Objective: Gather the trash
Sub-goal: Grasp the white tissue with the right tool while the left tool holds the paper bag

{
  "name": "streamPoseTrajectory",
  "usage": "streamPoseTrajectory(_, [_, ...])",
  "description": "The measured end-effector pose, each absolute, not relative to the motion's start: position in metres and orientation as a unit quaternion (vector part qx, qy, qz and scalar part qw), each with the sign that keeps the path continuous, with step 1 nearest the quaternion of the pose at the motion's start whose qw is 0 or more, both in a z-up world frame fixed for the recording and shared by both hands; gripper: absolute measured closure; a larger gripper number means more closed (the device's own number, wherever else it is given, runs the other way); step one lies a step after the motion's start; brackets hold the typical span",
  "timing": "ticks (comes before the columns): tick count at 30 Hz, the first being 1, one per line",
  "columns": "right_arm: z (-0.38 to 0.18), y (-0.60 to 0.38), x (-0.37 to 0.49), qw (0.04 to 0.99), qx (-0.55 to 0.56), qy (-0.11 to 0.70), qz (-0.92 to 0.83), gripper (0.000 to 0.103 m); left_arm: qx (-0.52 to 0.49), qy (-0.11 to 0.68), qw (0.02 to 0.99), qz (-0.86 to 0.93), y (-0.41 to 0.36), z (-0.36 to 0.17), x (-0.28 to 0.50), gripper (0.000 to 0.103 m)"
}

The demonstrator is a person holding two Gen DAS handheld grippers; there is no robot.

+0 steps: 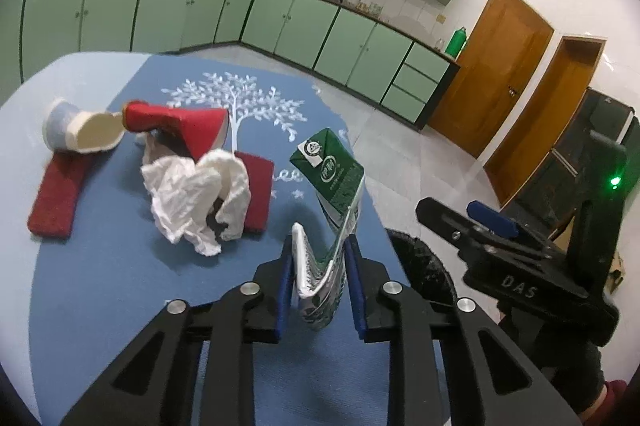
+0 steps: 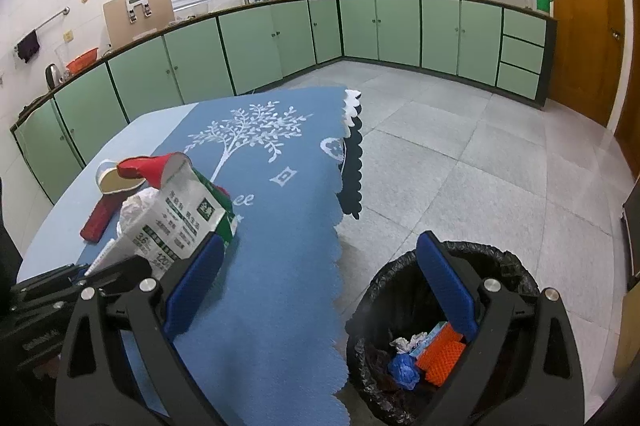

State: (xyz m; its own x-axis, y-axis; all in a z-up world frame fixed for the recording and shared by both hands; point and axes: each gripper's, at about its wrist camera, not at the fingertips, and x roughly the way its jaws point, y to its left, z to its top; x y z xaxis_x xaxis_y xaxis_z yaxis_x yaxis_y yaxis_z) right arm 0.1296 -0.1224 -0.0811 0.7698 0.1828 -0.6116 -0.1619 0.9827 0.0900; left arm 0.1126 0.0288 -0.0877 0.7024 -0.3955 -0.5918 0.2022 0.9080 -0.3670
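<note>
My left gripper (image 1: 320,286) is shut on a flattened green and white milk carton (image 1: 332,186) and holds it over the right side of the blue tablecloth (image 1: 120,286). The carton also shows in the right wrist view (image 2: 180,222). My right gripper (image 2: 320,286) is open and empty, spanning the cloth's edge and the black-lined trash bin (image 2: 516,266) on the floor. On the table lie crumpled white paper (image 1: 192,198), a red paper cup (image 1: 180,126), a pale blue cup (image 1: 76,130) and two red pads (image 1: 56,198).
The bin holds an orange mesh piece (image 2: 440,354), a blue wad (image 2: 404,366) and white paper (image 2: 408,342). Green kitchen cabinets (image 2: 280,38) line the far walls. Grey tiled floor (image 2: 460,166) lies right of the table. Wooden doors (image 1: 496,66) stand at right.
</note>
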Motion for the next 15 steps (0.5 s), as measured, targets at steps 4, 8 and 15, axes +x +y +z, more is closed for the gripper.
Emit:
streamPoseTrajectory(4, [-0.074, -0.120, 0.129, 0.943, 0.018, 0.318, 0.093, 0.009, -0.138, 0.327, 0.923, -0.152, 0.037, -0.074, 0.105, 0.079])
streamPoseTrajectory(8, [-0.068, -0.113, 0.130, 0.945, 0.018, 0.311, 0.101, 0.009, -0.126, 0.301, 0.937, -0.122, 0.053, -0.060, 0.093, 0.079])
streamPoseTrajectory(15, [-0.062, -0.075, 0.133, 0.944, 0.008, 0.299, 0.136, 0.009, -0.120, 0.282, 0.950, -0.065, 0.090, -0.051, 0.077, 0.079])
